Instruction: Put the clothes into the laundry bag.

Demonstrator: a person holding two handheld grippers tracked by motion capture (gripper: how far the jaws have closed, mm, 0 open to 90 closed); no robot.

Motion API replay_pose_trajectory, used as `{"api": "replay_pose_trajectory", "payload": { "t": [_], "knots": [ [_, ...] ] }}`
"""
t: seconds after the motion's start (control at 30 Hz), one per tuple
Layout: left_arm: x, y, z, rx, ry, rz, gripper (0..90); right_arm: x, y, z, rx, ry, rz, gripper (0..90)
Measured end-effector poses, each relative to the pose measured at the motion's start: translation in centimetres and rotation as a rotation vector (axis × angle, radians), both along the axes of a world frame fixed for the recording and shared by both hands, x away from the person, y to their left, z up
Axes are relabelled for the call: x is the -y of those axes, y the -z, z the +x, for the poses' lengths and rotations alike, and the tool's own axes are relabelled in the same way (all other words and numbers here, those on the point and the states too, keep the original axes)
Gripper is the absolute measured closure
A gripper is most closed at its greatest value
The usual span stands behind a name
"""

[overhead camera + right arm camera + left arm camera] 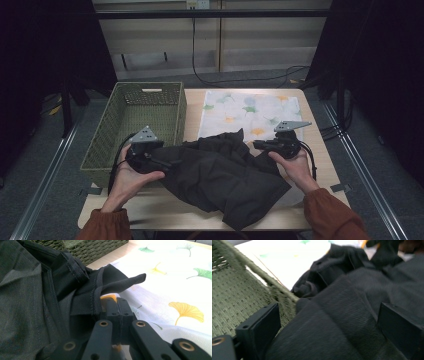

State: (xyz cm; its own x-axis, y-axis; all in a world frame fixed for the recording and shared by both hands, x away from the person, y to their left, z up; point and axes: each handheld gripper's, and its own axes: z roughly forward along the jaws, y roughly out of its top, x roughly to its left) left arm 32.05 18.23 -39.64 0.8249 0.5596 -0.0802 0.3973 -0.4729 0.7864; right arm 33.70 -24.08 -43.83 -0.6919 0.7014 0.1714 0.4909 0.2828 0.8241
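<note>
A black garment (225,170) lies crumpled across the front half of the table, partly over a white cloth with leaf prints (250,110). My left gripper (170,162) is at the garment's left edge beside the basket. In the left gripper view its jaws (329,327) stand wide open, with the dark fabric (337,315) lying between them and not pressed. My right gripper (256,145) is at the garment's upper right edge. In the right gripper view its jaws (117,302) are closed together on the stitched hem (96,300), and a fold of fabric stands up just past the tips.
A green woven basket (100,145) stands at the table's left side, its rim close to my left gripper (232,295). The leaf-print cloth (175,277) covers the far right of the wooden table (150,205). Cables run across the floor beyond the table.
</note>
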Motion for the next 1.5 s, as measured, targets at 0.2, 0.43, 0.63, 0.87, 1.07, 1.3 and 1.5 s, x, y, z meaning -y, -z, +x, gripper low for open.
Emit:
{"api": "replay_pose_trajectory", "payload": {
  "t": [0.2, 0.43, 0.63, 0.87, 1.07, 1.3, 1.5],
  "knots": [
    [1.4, 1.1, -0.3, 0.015, -0.002, 0.068, 20.2, 0.0, 0.0, -0.1, 0.0, 0.0, -0.001, 89.6],
    [1.1, 0.5, -1.2, 0.101, -0.052, 0.089, 50.5, 0.0, 0.0, -0.1, 0.0, -0.001, -0.003, 89.6],
    [0.0, -0.2, -1.1, 0.076, -0.031, -0.018, 79.9, -0.1, 0.0, 0.0, -0.002, 0.0, -0.002, 89.6],
    [2.3, -2.5, -1.2, 0.102, 0.049, -0.106, 84.6, -0.1, 0.1, 0.1, -0.005, -0.002, -0.004, 89.6],
    [6.8, -4.8, -1.3, 0.156, 0.134, -0.131, 84.6, -0.1, 0.1, 0.0, -0.007, -0.002, -0.004, 89.6],
    [11.4, -4.3, -0.4, 0.13, 0.193, -0.165, 84.5, -0.1, 0.1, 0.0, -0.004, -0.005, -0.006, 89.6],
    [14.7, -3.5, -0.2, 0.099, 0.237, -0.184, 84.6, -0.1, 0.1, 0.0, -0.005, -0.005, -0.006, 89.6]
  ]
}}
